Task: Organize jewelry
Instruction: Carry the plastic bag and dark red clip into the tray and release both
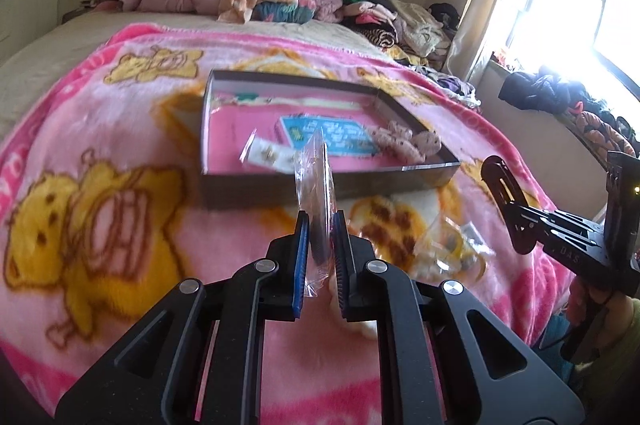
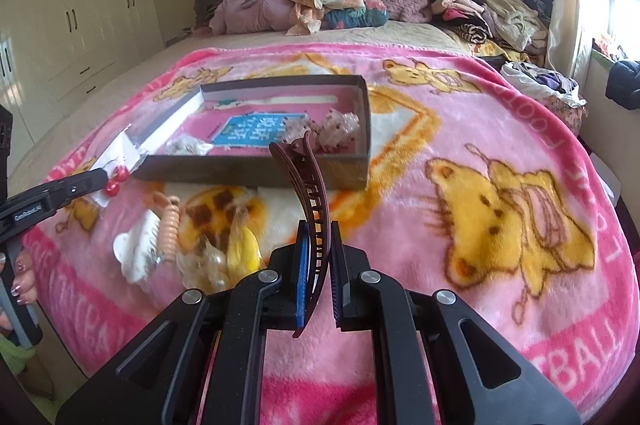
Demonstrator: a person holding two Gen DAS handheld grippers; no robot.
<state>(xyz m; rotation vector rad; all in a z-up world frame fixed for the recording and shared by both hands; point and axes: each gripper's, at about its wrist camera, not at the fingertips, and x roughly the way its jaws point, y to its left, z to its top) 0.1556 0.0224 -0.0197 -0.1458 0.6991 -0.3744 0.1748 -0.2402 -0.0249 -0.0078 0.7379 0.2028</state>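
While clamped, clip (image 2: pixel 310 209) between right gripper (image 2: pixel 318 225) pads.

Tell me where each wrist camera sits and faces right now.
Left wrist: behind the left gripper, shut on a clear earring packet, facing the box; right gripper at right.
Right wrist: behind the right gripper, shut on a maroon hair clip, facing the box; left gripper at left.
Shared: box, pink blanket, headboard.
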